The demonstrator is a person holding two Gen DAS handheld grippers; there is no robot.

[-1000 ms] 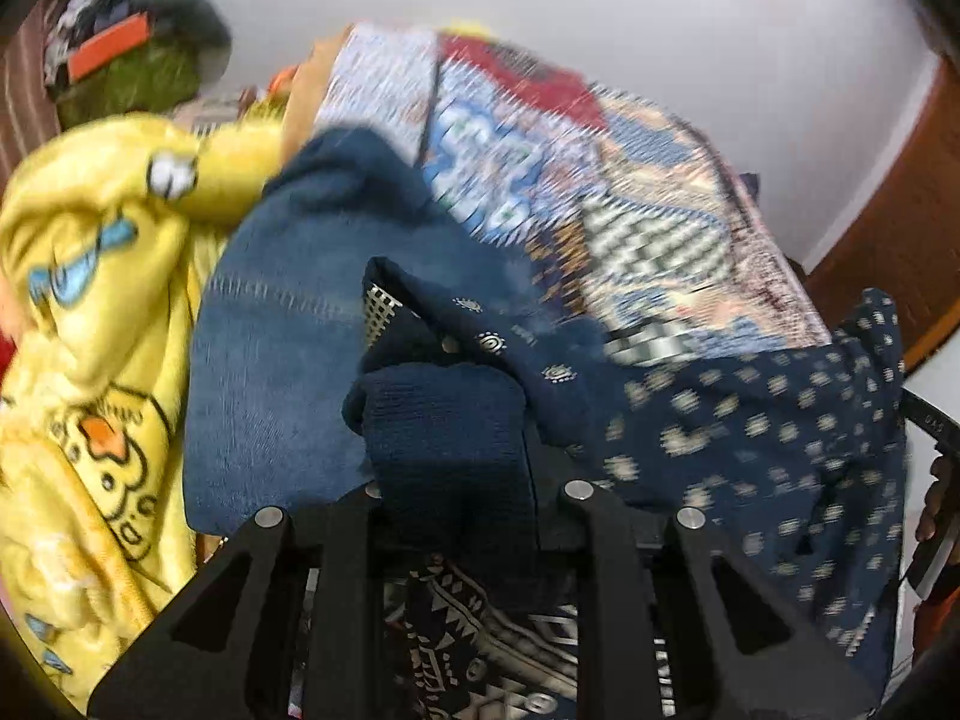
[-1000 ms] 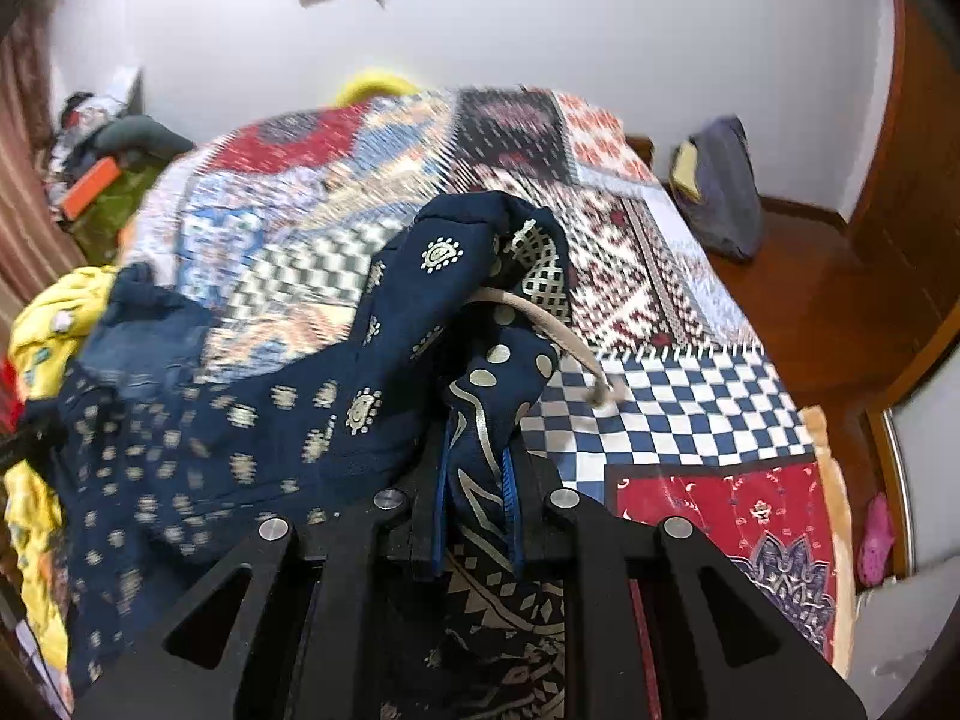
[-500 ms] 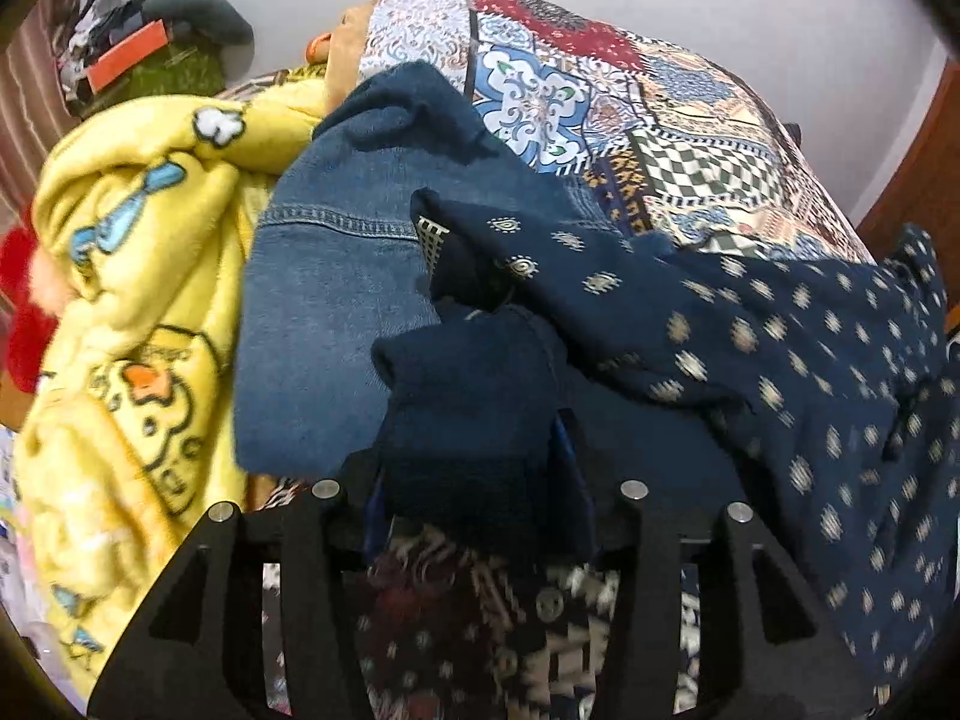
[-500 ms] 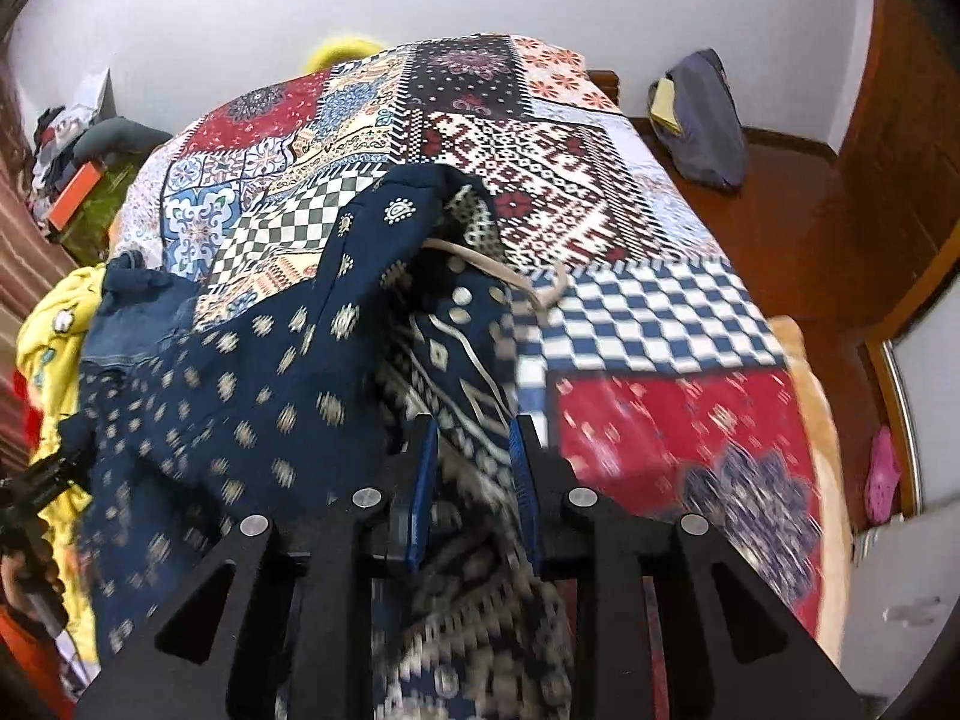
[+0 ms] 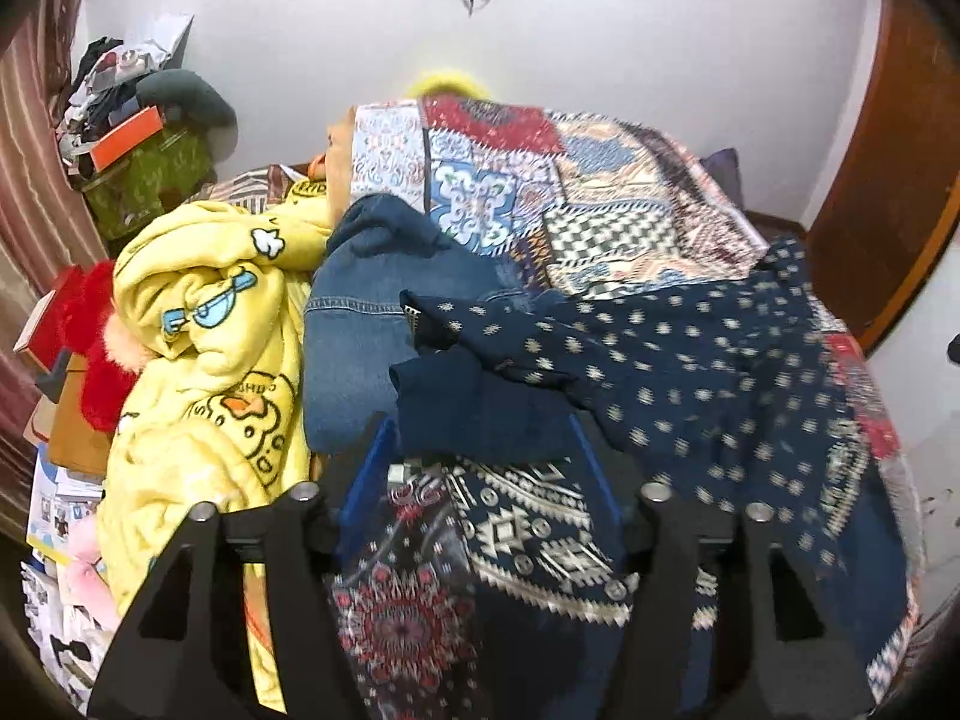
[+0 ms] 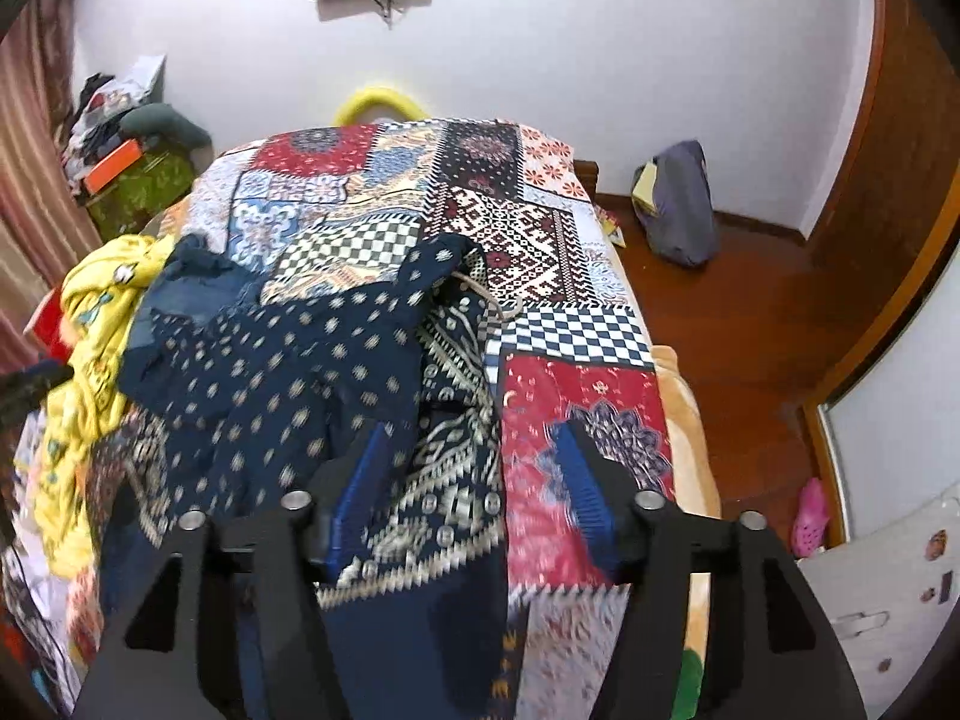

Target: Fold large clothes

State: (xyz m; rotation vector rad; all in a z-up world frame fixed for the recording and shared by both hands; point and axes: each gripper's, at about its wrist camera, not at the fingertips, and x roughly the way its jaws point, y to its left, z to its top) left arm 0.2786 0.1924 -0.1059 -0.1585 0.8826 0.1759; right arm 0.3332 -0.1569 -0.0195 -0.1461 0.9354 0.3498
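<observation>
1. The navy patterned garment (image 6: pixel 288 384) is lying rumpled across the patchwork bedspread (image 6: pixel 540 228), centre-left of the right wrist frame.
2. The left gripper (image 5: pixel 480 456) is standing with jaws apart around a navy fold.
3. The right gripper (image 6: pixel 474 468) is hanging wide open over the garment's hem.
4. A yellow duck blanket (image 5: pixel 204 360) is sitting at the left.

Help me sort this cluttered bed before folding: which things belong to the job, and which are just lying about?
Part of the job:
- navy patterned garment
- left tongs, open
- right tongs, open
- patchwork bedspread it lies on

Just lying about:
- yellow duck blanket
- jeans
- orange box
- grey bag
</observation>
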